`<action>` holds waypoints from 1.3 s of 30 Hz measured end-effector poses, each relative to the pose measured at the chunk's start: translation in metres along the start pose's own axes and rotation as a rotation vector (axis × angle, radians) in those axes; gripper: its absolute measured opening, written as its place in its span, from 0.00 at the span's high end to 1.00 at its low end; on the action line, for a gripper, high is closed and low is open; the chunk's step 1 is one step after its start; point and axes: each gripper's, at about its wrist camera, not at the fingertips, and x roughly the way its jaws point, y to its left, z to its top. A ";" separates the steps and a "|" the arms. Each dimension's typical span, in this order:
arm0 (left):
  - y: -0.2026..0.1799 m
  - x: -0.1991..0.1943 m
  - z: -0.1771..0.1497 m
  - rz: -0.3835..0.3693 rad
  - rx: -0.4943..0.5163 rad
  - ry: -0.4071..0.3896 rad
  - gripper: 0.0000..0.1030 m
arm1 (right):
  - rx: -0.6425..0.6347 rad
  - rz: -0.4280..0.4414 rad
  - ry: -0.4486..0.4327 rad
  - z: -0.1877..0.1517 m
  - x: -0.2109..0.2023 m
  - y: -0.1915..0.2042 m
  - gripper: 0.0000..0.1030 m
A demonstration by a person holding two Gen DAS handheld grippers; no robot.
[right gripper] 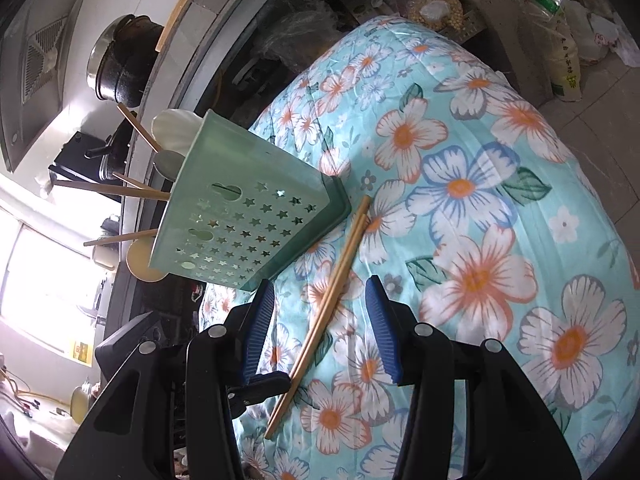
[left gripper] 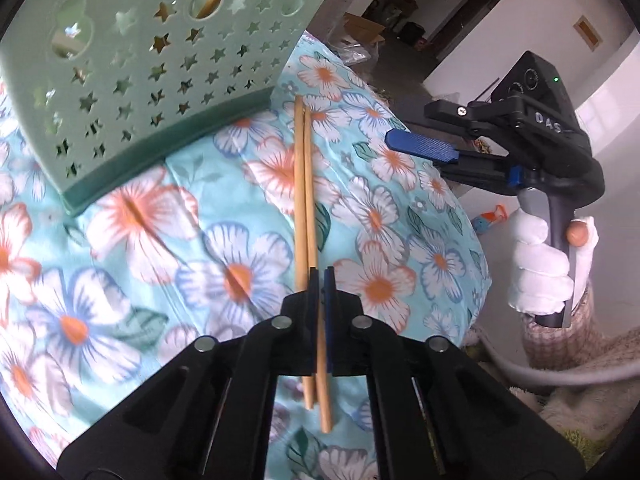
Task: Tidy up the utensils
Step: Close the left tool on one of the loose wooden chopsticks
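A pair of wooden chopsticks is held in my left gripper, whose jaws are shut on them near their back end. Their tips point toward a green utensil holder with star holes that stands on the floral cloth. In the right wrist view the same chopsticks run between the holder and my left gripper's tip. Several wooden utensils stand in the holder. My right gripper is open and empty, hovering over the chopsticks. It also shows in the left wrist view at the right.
The floral tablecloth covers a round table. A black pot and a stove counter stand behind the holder. Bags of food lie beyond the far table edge.
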 end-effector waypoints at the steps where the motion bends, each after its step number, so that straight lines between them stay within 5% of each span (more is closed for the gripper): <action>1: 0.000 -0.001 0.001 -0.002 -0.005 -0.003 1.00 | 0.004 -0.001 0.003 -0.001 0.001 -0.001 0.54; 11: 0.016 -0.003 0.001 0.019 -0.077 -0.009 1.00 | 0.009 -0.002 0.041 -0.007 0.013 0.000 0.54; 39: -0.006 0.012 0.008 0.122 0.039 0.010 0.93 | 0.016 -0.003 0.060 -0.009 0.018 -0.001 0.54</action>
